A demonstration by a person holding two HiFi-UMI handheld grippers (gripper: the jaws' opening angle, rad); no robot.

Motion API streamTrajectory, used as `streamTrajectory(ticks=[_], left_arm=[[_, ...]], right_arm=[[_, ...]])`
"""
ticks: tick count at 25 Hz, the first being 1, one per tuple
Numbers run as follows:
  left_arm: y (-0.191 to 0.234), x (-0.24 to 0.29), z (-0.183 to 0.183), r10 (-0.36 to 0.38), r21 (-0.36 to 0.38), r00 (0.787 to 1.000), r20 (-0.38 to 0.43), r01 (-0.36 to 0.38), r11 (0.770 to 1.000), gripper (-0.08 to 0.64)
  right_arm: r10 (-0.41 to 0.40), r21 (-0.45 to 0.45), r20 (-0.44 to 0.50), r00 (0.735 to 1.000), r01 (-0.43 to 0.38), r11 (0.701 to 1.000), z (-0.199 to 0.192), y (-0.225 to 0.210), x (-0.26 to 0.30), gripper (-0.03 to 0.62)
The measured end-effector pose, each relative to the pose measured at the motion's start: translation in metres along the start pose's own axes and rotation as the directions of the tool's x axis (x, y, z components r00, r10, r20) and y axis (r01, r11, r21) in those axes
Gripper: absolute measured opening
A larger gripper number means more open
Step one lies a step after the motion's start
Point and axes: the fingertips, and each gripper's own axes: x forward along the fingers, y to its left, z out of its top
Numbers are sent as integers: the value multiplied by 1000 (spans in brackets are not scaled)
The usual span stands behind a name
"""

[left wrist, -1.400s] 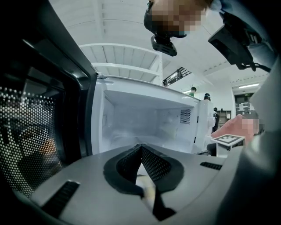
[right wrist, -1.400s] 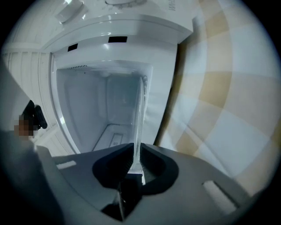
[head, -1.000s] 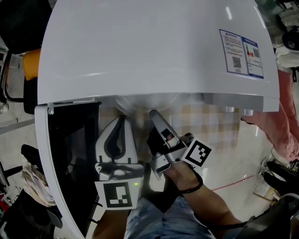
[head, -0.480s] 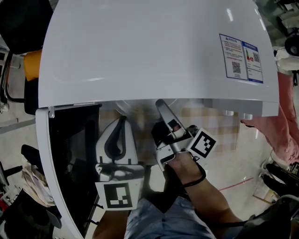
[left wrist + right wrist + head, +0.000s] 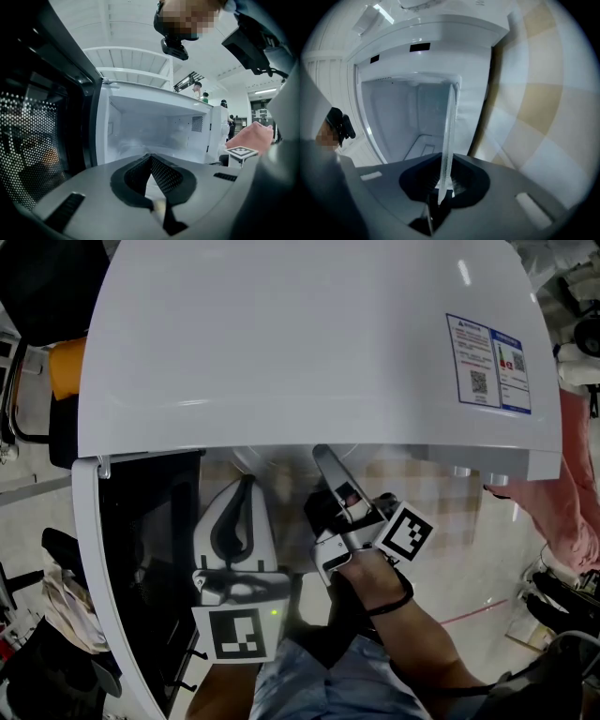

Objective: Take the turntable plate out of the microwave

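Right gripper [image 5: 446, 183]: its jaws have just been closing, and now they pinch the rim of the turntable plate [image 5: 450, 126], seen edge-on.
Shift: it's a touch nearer the microwave [image 5: 300, 343] than a second ago.
Plate: reaches back into the open cavity, not out yet.
Left gripper [image 5: 150, 158]: jaws pressed together, empty, beside the open door [image 5: 141, 549].
Meaning: the grip looks freshly set, so the pull-out can likely begin.

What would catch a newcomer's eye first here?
The big white microwave fills the head view, its dark door swung open at left. In front, the jaws of the right gripper have just been closing on a clear glass turntable plate, held edge-on.
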Motion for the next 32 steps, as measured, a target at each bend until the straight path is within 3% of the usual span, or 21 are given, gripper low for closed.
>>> streamTrajectory(ticks=[10, 13, 27, 32], left_arm=[[-6, -6, -4, -11, 2, 1000, -11, 11, 1000, 6], [-4, -6, -3, -7, 6, 1000, -5, 7, 1000, 7], [4, 1, -2, 11, 5, 1000, -6, -11, 1000, 7], [5, 3, -2, 12, 1, 1000, -4, -12, 1000, 7]], right_arm=[[12, 15, 8, 1000, -12, 1000, -12, -1, -19, 38], [58, 22, 20, 998, -59, 998, -4, 3, -13, 102], [85, -6, 17, 996, -84, 996, 6, 4, 4, 106], [52, -10, 1, 999, -52, 999, 5, -1, 5, 64]])
